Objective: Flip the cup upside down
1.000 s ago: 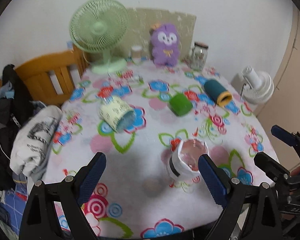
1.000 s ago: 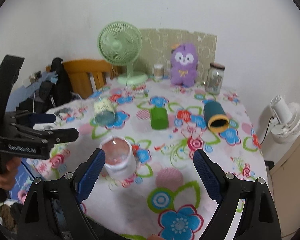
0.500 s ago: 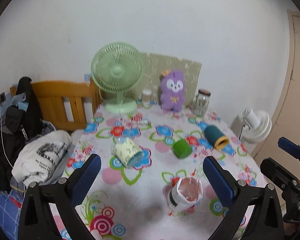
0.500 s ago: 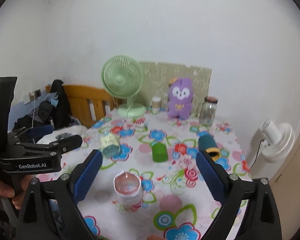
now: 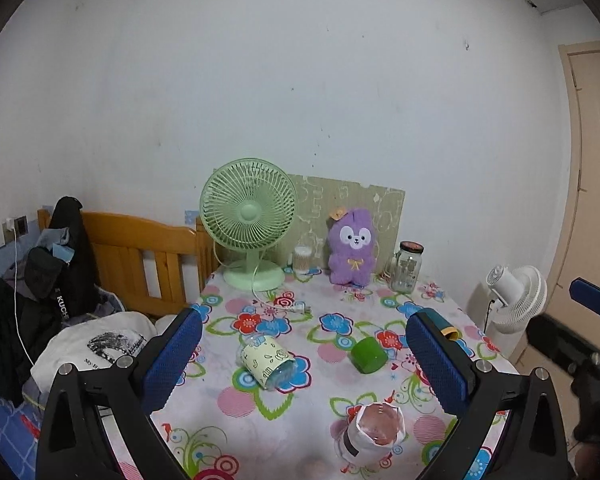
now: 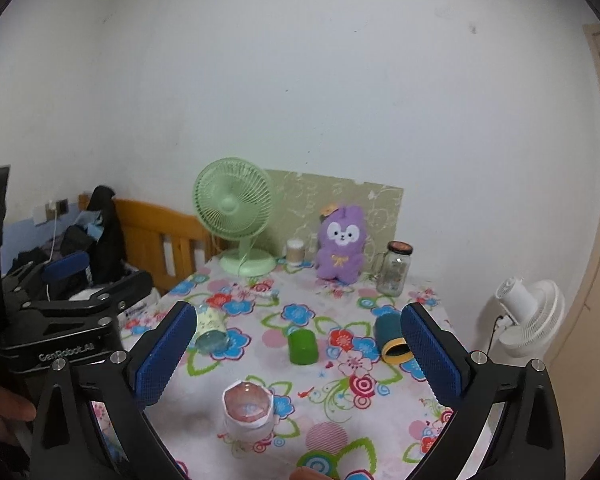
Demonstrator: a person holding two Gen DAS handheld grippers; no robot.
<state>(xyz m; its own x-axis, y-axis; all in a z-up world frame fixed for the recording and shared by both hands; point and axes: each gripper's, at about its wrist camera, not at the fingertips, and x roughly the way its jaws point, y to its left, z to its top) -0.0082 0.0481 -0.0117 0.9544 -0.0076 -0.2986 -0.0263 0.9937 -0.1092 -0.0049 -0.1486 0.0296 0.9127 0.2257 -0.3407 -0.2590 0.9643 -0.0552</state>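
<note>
A white paper cup (image 5: 374, 432) with a pink inside stands near the front edge of the floral table (image 5: 332, 384), mouth up; it also shows in the right wrist view (image 6: 247, 406). My left gripper (image 5: 304, 360) is open and empty, raised above and behind the cup. My right gripper (image 6: 296, 356) is open and empty, also held back from the cup. A pale yellow patterned cup (image 5: 266, 358) (image 6: 210, 328), a green cup (image 5: 368, 354) (image 6: 302, 346) and a teal cup with a yellow rim (image 6: 392, 338) lie on their sides mid-table.
A green desk fan (image 5: 248, 232), a purple plush toy (image 5: 354, 246), a glass jar (image 5: 408, 266) and a small container (image 5: 302, 258) stand along the back. A wooden bed frame with clothes (image 5: 100, 264) is left. A white floor fan (image 5: 516, 296) stands right.
Both grippers have pulled back and risen away from the table, so the cups look smaller and more wall shows. Both stayed open; the white cup has not moved.
</note>
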